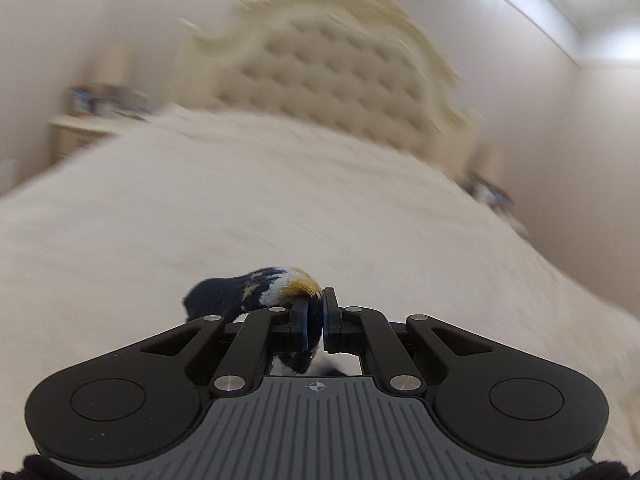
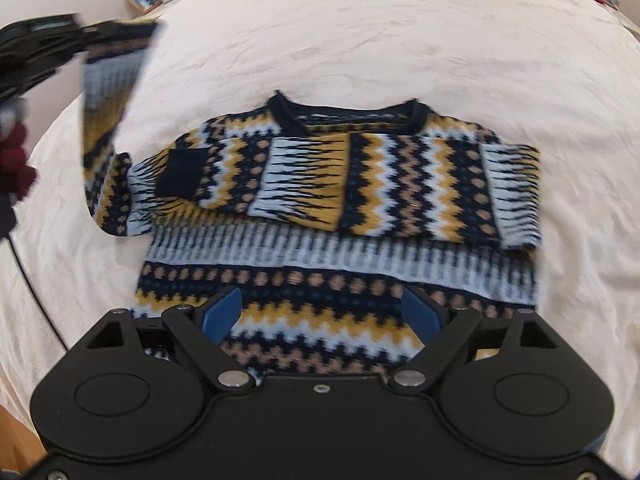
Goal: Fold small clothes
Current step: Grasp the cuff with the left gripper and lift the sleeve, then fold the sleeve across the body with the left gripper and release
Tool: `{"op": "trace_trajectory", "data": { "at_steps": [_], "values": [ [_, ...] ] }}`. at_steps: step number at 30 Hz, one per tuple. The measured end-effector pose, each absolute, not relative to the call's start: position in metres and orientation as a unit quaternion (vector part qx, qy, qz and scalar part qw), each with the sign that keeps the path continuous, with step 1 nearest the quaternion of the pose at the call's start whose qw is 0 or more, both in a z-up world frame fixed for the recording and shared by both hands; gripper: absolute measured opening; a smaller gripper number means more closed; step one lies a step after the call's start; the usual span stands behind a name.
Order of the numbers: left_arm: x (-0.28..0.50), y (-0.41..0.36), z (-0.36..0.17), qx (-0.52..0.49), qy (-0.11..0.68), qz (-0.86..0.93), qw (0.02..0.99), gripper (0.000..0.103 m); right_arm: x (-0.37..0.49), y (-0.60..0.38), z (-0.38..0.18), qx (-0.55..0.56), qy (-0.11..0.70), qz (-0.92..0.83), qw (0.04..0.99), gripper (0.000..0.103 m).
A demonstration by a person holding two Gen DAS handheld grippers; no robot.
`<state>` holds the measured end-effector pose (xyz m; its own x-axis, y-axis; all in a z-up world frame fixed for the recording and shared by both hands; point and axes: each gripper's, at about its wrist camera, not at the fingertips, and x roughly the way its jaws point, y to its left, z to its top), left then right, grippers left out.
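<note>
Sweater (image 2: pixel 336 208) lay on the bed ahead of my wide-open, empty right gripper (image 2: pixel 326 316); left gripper (image 1: pixel 315 312) had pinched its sleeve cuff (image 1: pixel 256 292) shut, and a yank could've dragged the folded body crooked

Motion blur smears the headboard (image 1: pixel 320 80) and perhaps a nightstand (image 1: pixel 92 120).
</note>
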<state>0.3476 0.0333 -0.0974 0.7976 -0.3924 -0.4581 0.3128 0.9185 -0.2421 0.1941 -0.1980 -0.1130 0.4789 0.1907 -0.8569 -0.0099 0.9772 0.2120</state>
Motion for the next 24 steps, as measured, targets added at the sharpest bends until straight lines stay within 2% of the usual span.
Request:
{"op": "trace_trajectory", "data": {
  "at_steps": [2,4,6,8,10,12,18,24],
  "values": [
    [0.348,-0.003,-0.119,-0.058,0.29,-0.22,0.93,0.007,0.188,-0.213,-0.114,0.092,0.503,0.052,0.858,0.087],
    [0.355,-0.029,-0.145,-0.053,0.332,-0.255,0.906,0.017,0.183,-0.226,-0.115,0.095,0.5,0.045,0.859,0.087],
    [0.356,-0.054,-0.167,-0.049,0.373,-0.288,0.881,0.052,0.178,-0.241,-0.117,0.101,0.5,0.039,0.859,0.087],
    [0.355,-0.068,-0.176,-0.042,0.379,-0.309,0.871,0.061,0.174,-0.255,-0.118,0.104,0.5,0.031,0.859,0.087],
    [0.348,-0.076,-0.176,-0.036,0.371,-0.319,0.872,0.063,0.172,-0.265,-0.119,0.107,0.501,0.026,0.859,0.087],
    [0.344,-0.072,-0.171,-0.032,0.36,-0.326,0.873,0.076,0.173,-0.274,-0.12,0.106,0.501,0.02,0.859,0.087],
    [0.342,-0.023,-0.16,-0.019,0.333,-0.296,0.895,0.081,0.197,-0.276,-0.117,0.101,0.488,0.028,0.866,0.088],
    [0.36,0.032,-0.189,-0.01,0.394,-0.151,0.906,0.081,0.249,-0.23,-0.113,0.05,0.466,0.078,0.88,0.087]
  ]
}}
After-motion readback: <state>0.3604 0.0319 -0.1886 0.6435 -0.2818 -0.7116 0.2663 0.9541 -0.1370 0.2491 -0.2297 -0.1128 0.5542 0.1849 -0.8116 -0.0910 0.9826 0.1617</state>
